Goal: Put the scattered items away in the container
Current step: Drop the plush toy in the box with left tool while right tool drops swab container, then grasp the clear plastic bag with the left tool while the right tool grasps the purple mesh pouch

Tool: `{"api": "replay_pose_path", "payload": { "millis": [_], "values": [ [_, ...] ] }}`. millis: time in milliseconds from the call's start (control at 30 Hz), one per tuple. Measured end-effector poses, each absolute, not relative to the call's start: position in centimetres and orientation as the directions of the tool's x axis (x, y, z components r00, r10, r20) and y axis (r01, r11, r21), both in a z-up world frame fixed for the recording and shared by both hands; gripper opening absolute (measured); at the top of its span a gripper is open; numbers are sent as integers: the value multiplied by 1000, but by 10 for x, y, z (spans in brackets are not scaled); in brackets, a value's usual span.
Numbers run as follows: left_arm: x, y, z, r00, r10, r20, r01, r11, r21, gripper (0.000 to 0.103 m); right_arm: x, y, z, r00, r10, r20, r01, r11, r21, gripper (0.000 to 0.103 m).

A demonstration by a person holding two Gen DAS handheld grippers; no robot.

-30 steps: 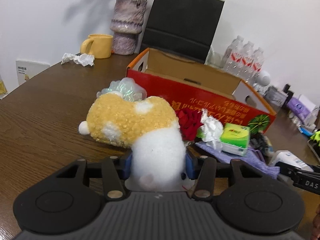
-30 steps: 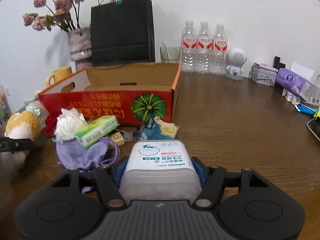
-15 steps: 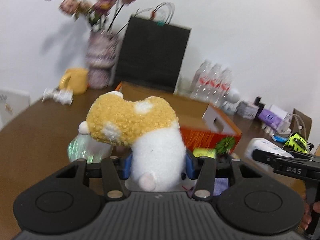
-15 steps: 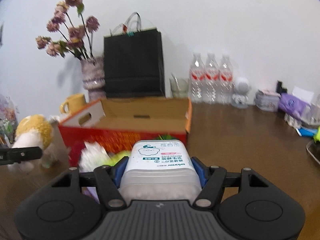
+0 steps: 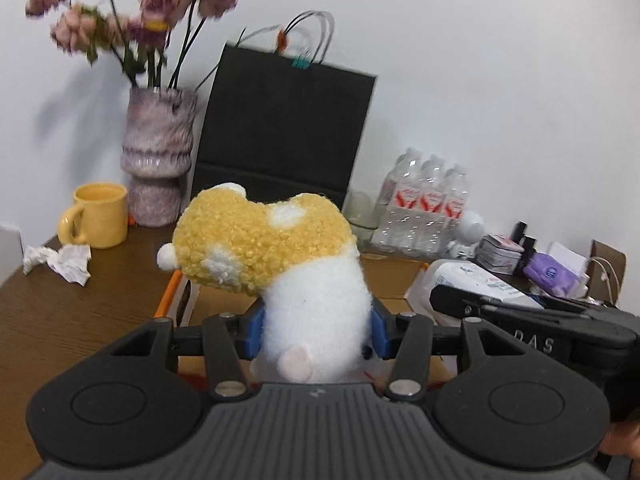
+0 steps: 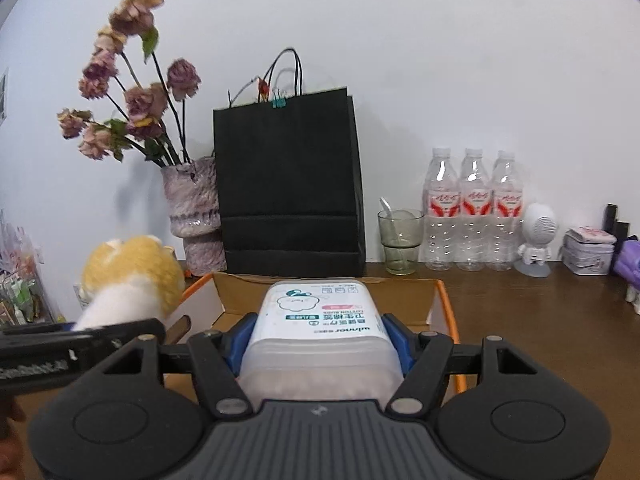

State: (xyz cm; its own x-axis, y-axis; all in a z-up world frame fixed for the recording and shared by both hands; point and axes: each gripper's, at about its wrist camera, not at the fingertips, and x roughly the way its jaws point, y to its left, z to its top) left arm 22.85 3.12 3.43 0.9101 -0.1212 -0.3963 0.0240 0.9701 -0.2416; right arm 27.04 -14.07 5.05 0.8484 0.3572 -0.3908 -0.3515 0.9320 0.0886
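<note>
Left gripper jaws clamped on white body of yellow-and-white plush toy, held in air above open cardboard box on brown counter. Right gripper jaws gripping translucent cotton swab tub (label reads upside down), also above box opening. The two grippers side by side, plush left of tub. Behind box: black paper bag, vase of dried flowers, three water bottles. Yellow mug and crumpled tissue on counter at left.

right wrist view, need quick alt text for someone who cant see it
The right gripper clamps a white cotton swab box over an open cardboard box. The left gripper holds a plush toy alongside; a black bag stands behind.
</note>
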Motion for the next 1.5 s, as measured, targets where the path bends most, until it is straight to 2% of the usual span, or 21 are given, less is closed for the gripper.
{"api": "replay_pose_path", "payload": {
  "millis": [267, 367, 400, 433, 467, 500, 600, 767, 1067, 1267, 1500],
  "values": [
    [277, 41, 2, 846, -131, -517, 14, 975, -223, 54, 313, -122, 21, 803, 338, -490, -359, 932, 54, 65],
    [284, 39, -5, 835, -101, -541, 2, 984, -181, 70, 322, -120, 11, 772, 327, -546, -362, 931, 46, 66],
    [285, 38, -6, 835, -91, -542, -1, 986, -167, 80, 322, -119, 10, 766, 321, -557, -363, 931, 38, 73],
    [284, 38, -5, 838, -80, -539, -7, 987, -158, 87, 322, -119, 10, 767, 302, -566, -353, 935, 21, 82],
    [284, 39, -4, 840, -69, -538, -15, 988, -151, 92, 322, -118, 10, 771, 279, -573, -341, 940, 0, 87],
    [284, 39, -2, 843, -59, -535, -22, 989, -144, 103, 323, -119, 11, 771, 267, -578, -335, 942, -12, 94],
    [282, 42, 4, 855, -39, -517, -32, 991, -127, 103, 324, -125, 14, 753, 284, -594, -340, 940, 18, 103],
    [283, 44, 5, 845, -29, -534, -50, 990, -133, 103, 327, -125, 11, 726, 274, -630, -350, 937, 5, 103],
    [284, 44, 7, 845, -33, -535, -46, 990, -133, 103, 324, -124, 14, 725, 278, -630, -361, 933, -5, 103],
    [267, 48, 20, 866, -39, -499, -40, 988, -147, 103, 309, -133, 29, 755, 293, -587, -353, 936, 13, 103],
    [216, 69, 34, 891, -17, -453, -50, 989, -136, 103, 253, -153, 48, 787, 333, -518, -384, 923, 11, 103]
  ]
}}
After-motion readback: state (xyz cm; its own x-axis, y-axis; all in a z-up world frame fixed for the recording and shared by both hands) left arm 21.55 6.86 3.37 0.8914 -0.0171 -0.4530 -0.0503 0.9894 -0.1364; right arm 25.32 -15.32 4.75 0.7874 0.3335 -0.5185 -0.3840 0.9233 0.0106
